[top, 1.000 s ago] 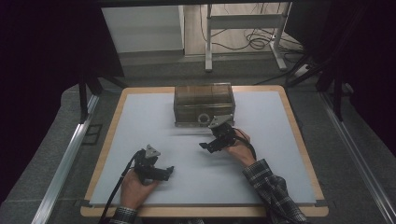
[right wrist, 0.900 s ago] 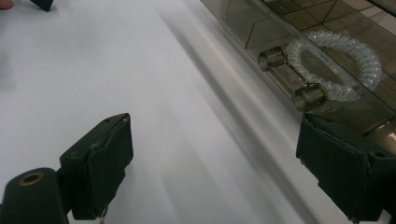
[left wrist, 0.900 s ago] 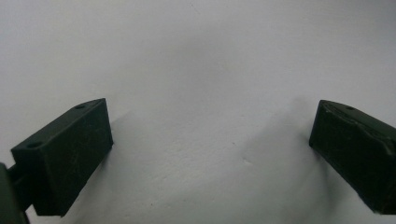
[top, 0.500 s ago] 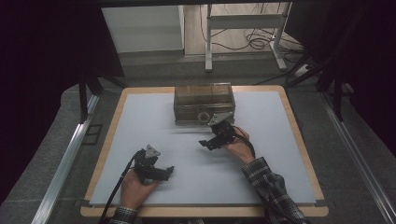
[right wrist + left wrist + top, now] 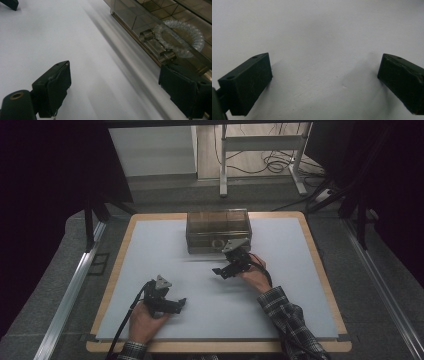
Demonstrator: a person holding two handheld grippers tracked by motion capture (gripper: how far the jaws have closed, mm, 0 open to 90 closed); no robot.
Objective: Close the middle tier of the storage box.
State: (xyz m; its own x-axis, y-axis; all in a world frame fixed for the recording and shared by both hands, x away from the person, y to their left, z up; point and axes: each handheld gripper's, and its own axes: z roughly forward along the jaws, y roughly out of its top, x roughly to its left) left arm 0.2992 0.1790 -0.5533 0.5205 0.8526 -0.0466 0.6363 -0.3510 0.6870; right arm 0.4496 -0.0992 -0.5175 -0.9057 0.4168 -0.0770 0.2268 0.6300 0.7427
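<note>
Clear plastic box point(image 5: 218, 230) sits at the table's point(image 5: 150, 245) far edge, my right gripper point(image 5: 226, 269) just before it, jaws apart, empty. Left gripper point(image 5: 176, 305) well nearer me, likewise apart. Box looks light, rigid, slick; I'd take it by the front latch point(image 5: 147, 35).

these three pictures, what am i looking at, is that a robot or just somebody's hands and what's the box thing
No robot here: a person sits at a table and holds a hand tool with a two-jaw claw in each hand.

The high view looks down on the white table top. The left claw is near the front edge; the right claw is further out, just in front of a clear brown plastic box.

The other two pictures come from small cameras riding on the tools, each looking along its own black jaws. The left claw stands open over bare table. The right claw is open too and holds nothing; beside it you see the box with a clear coiled ring inside.
</note>
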